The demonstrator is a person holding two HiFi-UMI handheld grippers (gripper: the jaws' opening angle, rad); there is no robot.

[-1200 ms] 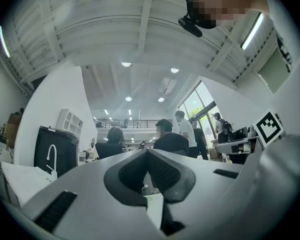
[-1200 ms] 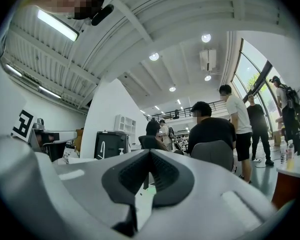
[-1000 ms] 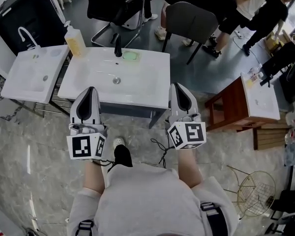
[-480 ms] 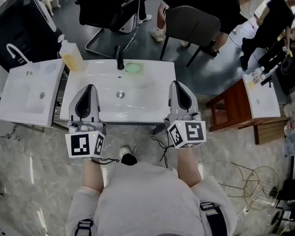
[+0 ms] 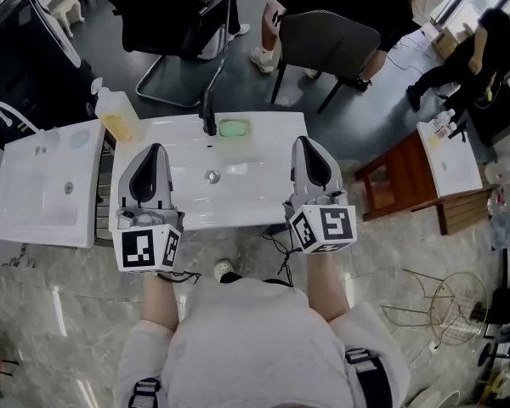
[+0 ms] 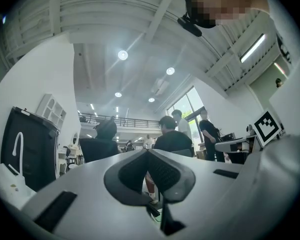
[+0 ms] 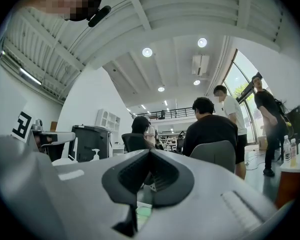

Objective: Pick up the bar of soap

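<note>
A pale green bar of soap [image 5: 234,128] lies on the back ledge of the white sink [image 5: 263,189], just right of the black faucet [image 5: 208,115]. My left gripper [image 5: 152,150] hovers over the sink's left side, jaws shut and empty. My right gripper [image 5: 307,142] hangs over the sink's right edge, also shut with nothing in it. Both tips are well short of the soap. In the right gripper view a sliver of the green soap [image 7: 143,211] shows below the closed jaws [image 7: 150,153]. The left gripper [image 6: 148,151] points level across the room.
A soap dispenser bottle [image 5: 116,113] stands at the sink's back left corner. A second white basin [image 5: 42,185] sits to the left. Chairs [image 5: 327,45] and seated people are behind the sink. A wooden table [image 5: 425,177] stands to the right.
The view has moved forward: the sink now lies further under both grippers and the soap is nearer. Both grippers stay shut and level.
</note>
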